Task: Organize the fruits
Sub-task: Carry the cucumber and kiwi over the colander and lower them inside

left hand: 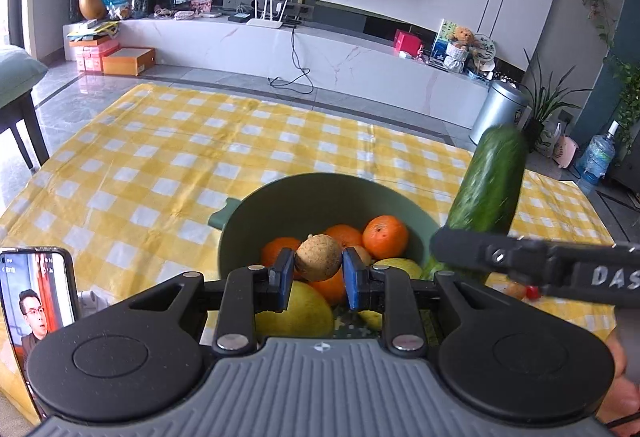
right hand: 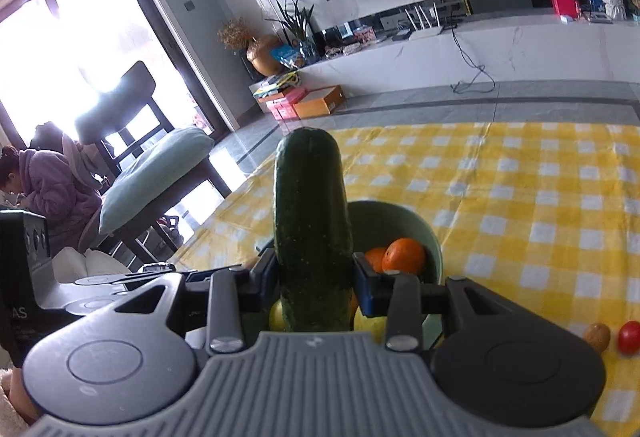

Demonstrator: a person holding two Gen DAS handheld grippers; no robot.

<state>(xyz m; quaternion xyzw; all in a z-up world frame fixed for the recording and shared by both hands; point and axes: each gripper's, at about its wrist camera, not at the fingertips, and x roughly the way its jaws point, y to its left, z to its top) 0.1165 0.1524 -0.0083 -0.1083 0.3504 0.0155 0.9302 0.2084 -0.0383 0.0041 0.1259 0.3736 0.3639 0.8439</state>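
Observation:
My left gripper [left hand: 318, 271] is shut on a small round tan fruit [left hand: 318, 257], held just above a green bowl [left hand: 280, 197]. The bowl holds several oranges [left hand: 385, 237] and yellow fruits [left hand: 296, 313]. My right gripper [right hand: 314, 277] is shut on a dark green cucumber [right hand: 312, 229] that stands up between its blue pads, over the near side of the same bowl [right hand: 400, 219]. In the left wrist view that cucumber [left hand: 490, 181] rises at the right, above the right gripper's black arm.
The yellow checked cloth [left hand: 180, 157] covers the table. A phone [left hand: 36, 297] stands at the near left edge. A small tan fruit [right hand: 597, 337] and a red one [right hand: 629, 337] lie on the cloth at the right. A person sits beyond the table's left side.

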